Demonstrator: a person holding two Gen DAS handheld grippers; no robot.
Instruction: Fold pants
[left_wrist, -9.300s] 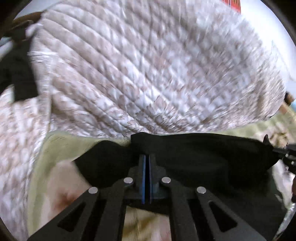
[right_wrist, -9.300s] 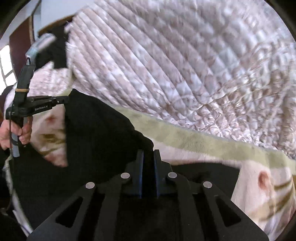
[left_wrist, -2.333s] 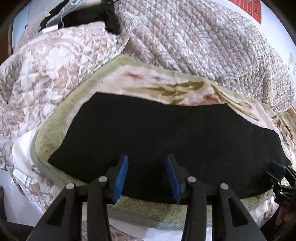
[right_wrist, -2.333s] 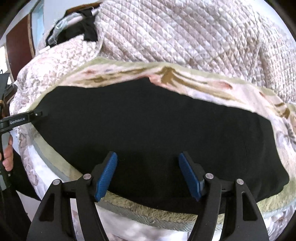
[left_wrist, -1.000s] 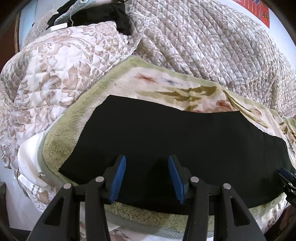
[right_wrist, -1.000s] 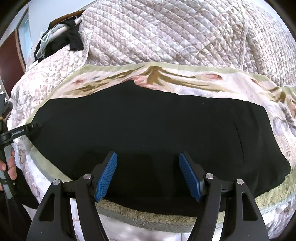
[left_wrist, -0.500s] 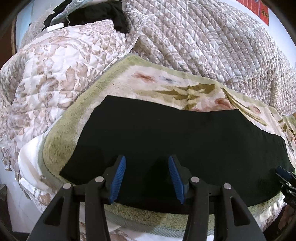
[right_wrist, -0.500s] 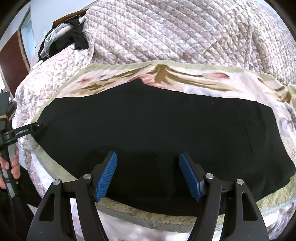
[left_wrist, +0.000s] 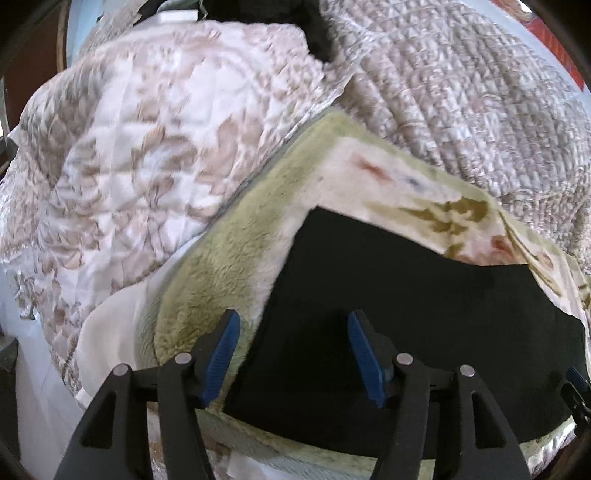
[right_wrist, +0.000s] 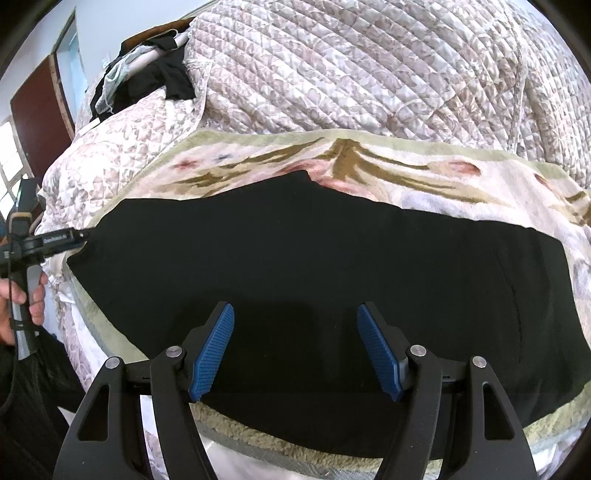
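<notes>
The black pants (left_wrist: 406, 314) lie flat as a long strip on a green-edged floral blanket (left_wrist: 221, 280). My left gripper (left_wrist: 291, 350) hovers over their left end with its jaws opening. One blue pad is above the blanket and the other above the cloth, pressing on nothing. In the right wrist view the pants (right_wrist: 314, 258) stretch across the frame. My right gripper (right_wrist: 295, 347) stands open over their near edge, holding nothing. The left gripper (right_wrist: 79, 234) shows there at the strip's left end, held by a hand (right_wrist: 33, 295).
A quilted floral bedspread (right_wrist: 332, 74) is heaped behind the blanket (right_wrist: 369, 162) and to its left (left_wrist: 147, 166). Dark and pale clothes (right_wrist: 155, 81) are piled at the back left. The bed's edge drops away just under both grippers.
The left gripper slid toward the pants' left end and its jaws spread wider. The right gripper stayed open and nearly still.
</notes>
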